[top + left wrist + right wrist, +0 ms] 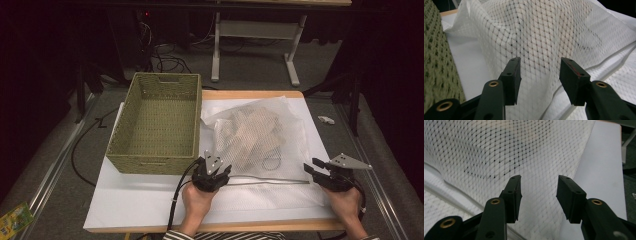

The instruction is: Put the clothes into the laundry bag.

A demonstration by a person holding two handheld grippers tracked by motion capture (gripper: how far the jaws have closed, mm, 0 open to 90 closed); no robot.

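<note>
A white mesh bag with a beige garment inside lies on the white table cover, right of a green woven basket. My left gripper is at the bag's near left corner. In the left gripper view it is open, with the mesh bag beyond its jaws and nothing pinched. My right gripper sits at the bag's near right edge. It is open too, over the mesh bag. A grey seam runs along the bag's near edge between the two grippers.
The basket stands close to the left gripper's left side. A bare strip of white cover lies right of the bag. On the floor lie cables, a small white object and a green packet.
</note>
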